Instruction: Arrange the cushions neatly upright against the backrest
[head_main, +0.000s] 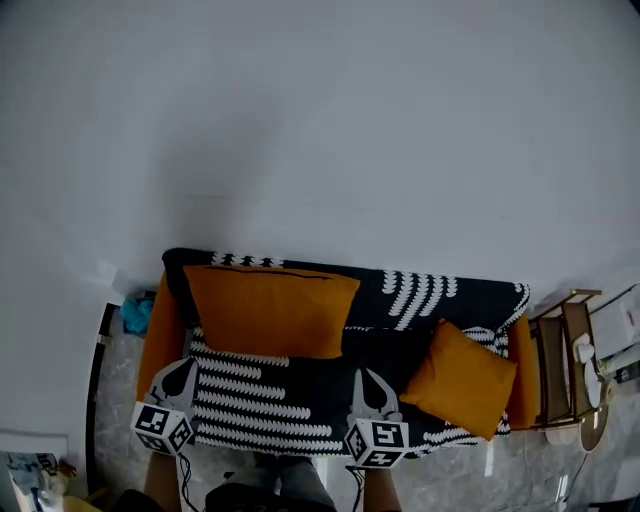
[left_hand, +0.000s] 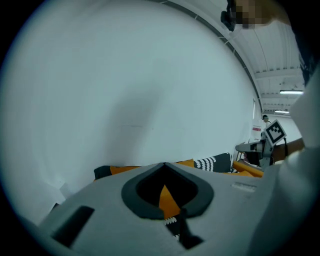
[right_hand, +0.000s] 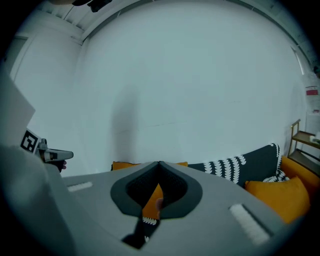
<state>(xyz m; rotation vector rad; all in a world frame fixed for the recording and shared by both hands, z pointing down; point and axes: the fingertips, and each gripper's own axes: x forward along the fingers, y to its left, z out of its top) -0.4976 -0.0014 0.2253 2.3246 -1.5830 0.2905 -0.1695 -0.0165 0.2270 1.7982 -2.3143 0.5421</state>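
The large orange cushion (head_main: 268, 310) stands upright against the backrest at the sofa's (head_main: 470, 295) left end. The small orange cushion (head_main: 460, 378) leans tilted, on one corner, towards the sofa's right end. At the sofa's front edge, the left hand-held gripper (head_main: 187, 364) and the right hand-held gripper (head_main: 366, 376) are both clenched, jaw tips meeting with nothing between them, just below the large cushion's lower corners.
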